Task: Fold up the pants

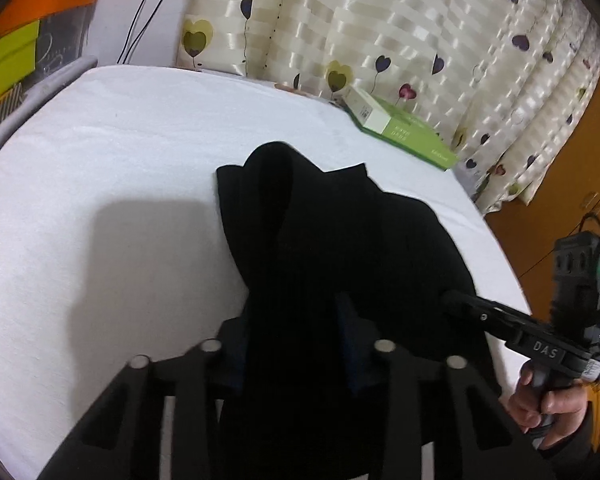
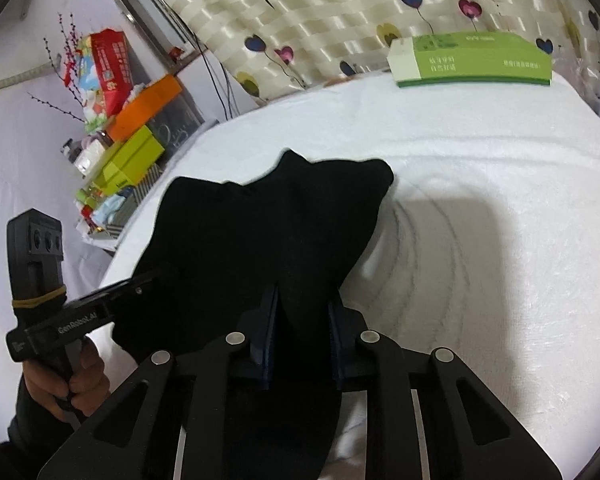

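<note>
A white towel-covered table (image 1: 100, 168) stood before a heart-patterned curtain (image 1: 380, 20), a green box (image 2: 472, 60) at its far edge. The black pants (image 1: 340, 232) lay bunched mid-table. The left gripper (image 1: 296, 344) pinched one fabric fold; the right gripper (image 2: 302, 332) clamped another beside it.

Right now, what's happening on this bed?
A person holding a two-finger gripper in each hand is folding black fabric pants on a white-covered bed. The left gripper and right gripper each have a bunch of the cloth between their fingers at the near edge. A green and white cardboard box lies at the far side.
</note>
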Action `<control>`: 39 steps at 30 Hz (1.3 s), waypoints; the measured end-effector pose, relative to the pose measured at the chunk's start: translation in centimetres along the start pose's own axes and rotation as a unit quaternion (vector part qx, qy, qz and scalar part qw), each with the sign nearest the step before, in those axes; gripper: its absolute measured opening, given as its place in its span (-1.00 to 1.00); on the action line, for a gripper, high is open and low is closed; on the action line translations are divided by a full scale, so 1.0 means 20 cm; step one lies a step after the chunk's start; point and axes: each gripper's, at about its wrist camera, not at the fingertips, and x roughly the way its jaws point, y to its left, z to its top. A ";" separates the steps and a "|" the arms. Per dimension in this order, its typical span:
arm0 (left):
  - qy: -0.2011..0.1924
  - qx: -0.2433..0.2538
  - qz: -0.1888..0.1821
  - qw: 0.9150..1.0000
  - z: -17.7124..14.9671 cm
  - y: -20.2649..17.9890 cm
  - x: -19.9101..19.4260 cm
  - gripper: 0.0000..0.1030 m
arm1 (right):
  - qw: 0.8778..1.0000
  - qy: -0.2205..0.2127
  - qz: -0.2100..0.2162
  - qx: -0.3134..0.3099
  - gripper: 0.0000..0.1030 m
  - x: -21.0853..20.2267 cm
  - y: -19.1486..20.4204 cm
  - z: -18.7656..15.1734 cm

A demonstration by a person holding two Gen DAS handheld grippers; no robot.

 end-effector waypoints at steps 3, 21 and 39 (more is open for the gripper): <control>-0.011 0.008 0.000 1.000 0.00 -0.02 -0.04 -0.47 | 1.000 -0.016 0.009 -0.018 -0.58 -0.06 0.07 0.04; -0.088 0.005 0.081 0.993 0.27 0.30 -0.39 -0.50 | 0.993 -0.015 0.065 -0.098 -0.75 0.33 0.53 0.27; -0.101 -0.051 0.158 0.981 0.15 0.58 -0.44 -0.32 | 0.981 0.019 0.015 -0.192 -0.75 0.37 0.67 0.08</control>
